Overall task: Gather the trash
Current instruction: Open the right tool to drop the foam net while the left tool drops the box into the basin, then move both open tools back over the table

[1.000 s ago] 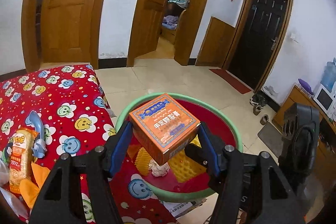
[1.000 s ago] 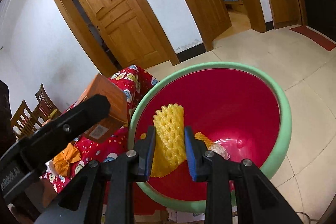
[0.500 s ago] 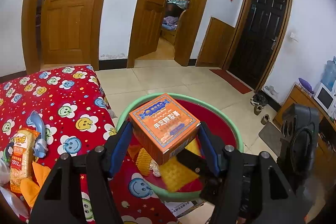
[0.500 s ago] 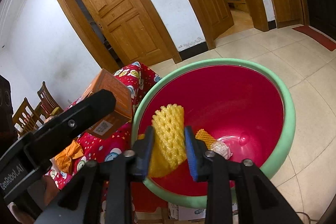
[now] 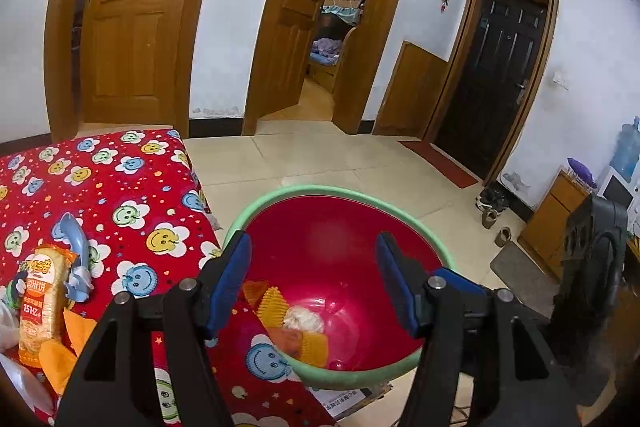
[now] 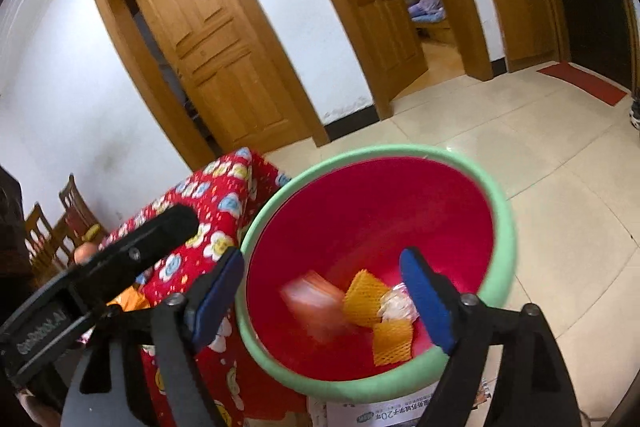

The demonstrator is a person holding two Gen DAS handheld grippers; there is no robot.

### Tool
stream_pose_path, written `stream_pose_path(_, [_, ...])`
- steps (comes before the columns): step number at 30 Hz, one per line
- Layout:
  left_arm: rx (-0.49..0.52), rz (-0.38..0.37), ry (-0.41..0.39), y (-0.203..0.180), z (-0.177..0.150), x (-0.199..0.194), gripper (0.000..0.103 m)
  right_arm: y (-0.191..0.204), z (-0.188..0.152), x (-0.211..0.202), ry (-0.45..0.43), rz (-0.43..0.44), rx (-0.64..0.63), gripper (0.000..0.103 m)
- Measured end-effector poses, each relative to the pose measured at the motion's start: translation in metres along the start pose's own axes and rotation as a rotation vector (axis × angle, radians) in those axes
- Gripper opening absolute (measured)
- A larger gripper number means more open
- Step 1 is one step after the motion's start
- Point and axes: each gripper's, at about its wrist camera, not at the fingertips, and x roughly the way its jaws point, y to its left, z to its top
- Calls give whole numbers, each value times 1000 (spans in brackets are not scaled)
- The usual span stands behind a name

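Both grippers hang over the red basin [image 5: 348, 235] with the green rim, which sits just beside the table [image 5: 100, 187] in its smiley-flower cloth. The left gripper [image 5: 314, 283] stands with its jaws apart and nothing between them; the right gripper [image 6: 322, 301] has just been opening and its jaws are wide and empty too. In the basin lie pieces of yellow foam fruit netting [image 6: 392, 341], a crumpled white wad [image 6: 396, 305], and a blurred orange shape [image 6: 316, 301], probably a carton, though the smear makes that uncertain. If it is tumbling, it could bounce against the sloped wall and tip out. More trash waits on the table: a snack packet [image 5: 38, 303] and orange wrappers [image 5: 78, 331] beside a blue plastic piece [image 5: 76, 247]. Reaching back carelessly, a jaw could catch the rim and shove the basin, or snag the cloth.
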Motion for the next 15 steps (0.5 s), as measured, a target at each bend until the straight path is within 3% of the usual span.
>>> stream_pose_path(7, [7, 2, 5, -2, 0, 4, 64, -7, 0, 0, 2, -11, 31, 84])
stream_pose_path(15, [18, 22, 9, 0, 0, 5, 82, -6, -1, 2, 7, -8, 23, 84])
